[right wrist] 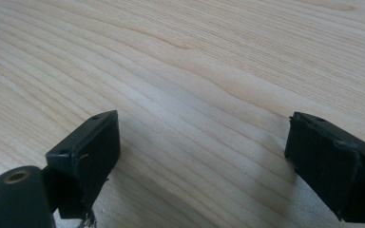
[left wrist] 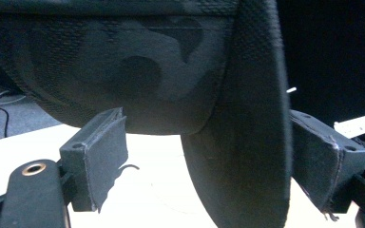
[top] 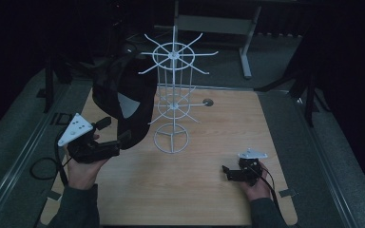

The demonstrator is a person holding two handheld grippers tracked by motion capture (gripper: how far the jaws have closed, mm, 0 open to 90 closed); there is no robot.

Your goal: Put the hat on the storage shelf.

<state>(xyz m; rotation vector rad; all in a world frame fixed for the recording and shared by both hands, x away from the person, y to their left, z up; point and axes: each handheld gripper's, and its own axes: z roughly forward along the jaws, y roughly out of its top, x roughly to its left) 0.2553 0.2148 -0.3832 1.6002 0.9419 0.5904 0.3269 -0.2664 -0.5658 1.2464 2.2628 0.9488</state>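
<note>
Dark cap [top: 128, 102] hangs on the left side of the white wire rack [top: 172, 99], which stands on the wooden desk [top: 195, 175]; the cap's lower edge reaches down near the rack's round base. Left hand-held gripper [top: 115, 129] is right at the cap's lower edge, jaws wide. In the left gripper view the cap's brim [left wrist: 247, 142] sits between the jaws, close against the right pad [left wrist: 313, 156], with a clear gap to the left pad, so no squeeze on it. Right hand-held gripper [top: 228, 172] rests low over the desk on the right, well apart from rack and cap, jaws wide with bare wood [right wrist: 195, 95] between them. A hand backs each gripper at the near edge.
</note>
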